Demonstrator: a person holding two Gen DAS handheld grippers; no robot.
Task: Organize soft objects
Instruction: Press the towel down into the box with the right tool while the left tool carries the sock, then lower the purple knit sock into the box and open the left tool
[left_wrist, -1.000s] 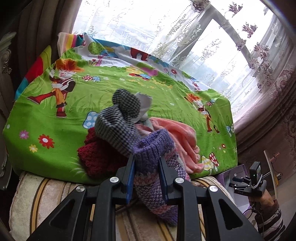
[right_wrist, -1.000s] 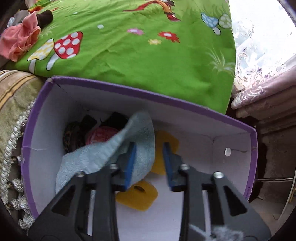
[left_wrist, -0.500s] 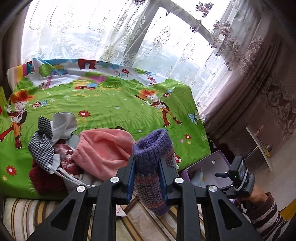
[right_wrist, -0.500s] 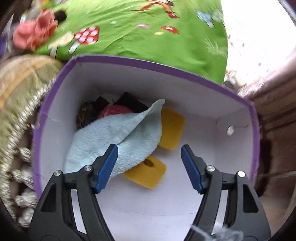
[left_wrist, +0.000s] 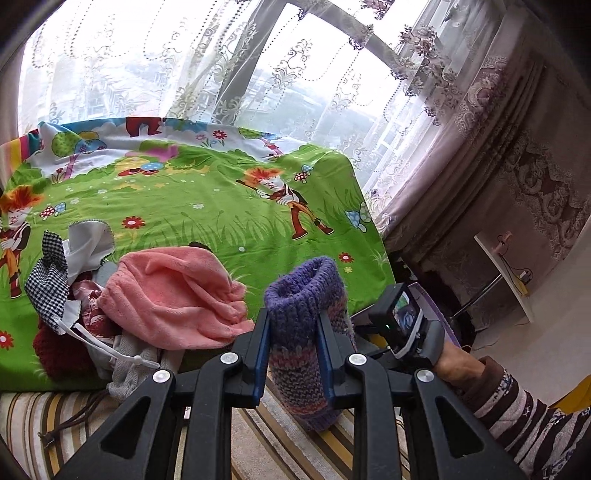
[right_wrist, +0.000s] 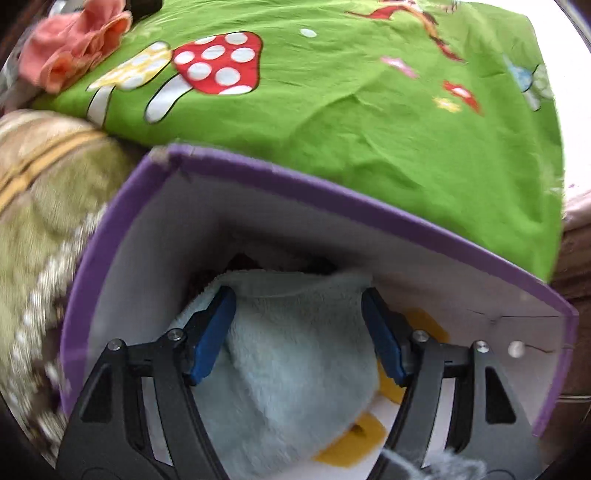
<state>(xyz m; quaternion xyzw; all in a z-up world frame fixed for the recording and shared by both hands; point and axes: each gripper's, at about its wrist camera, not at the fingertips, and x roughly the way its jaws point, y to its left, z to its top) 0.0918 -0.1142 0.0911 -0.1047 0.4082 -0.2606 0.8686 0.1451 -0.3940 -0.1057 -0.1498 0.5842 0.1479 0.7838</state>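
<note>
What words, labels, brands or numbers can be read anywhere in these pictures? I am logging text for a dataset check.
None can be read.
The green cartoon sheet carries only pictures: figures, mushrooms and flowers.
The purple box shows no print on its rim or white walls.
The small screen on the right gripper's camera is too small to read.
The purple knitted piece shows no tag.

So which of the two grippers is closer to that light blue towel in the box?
The right. The right gripper hangs open over the light blue towel inside the purple box. The left gripper is up by the bed, clamped on a purple knitted sock.
</note>
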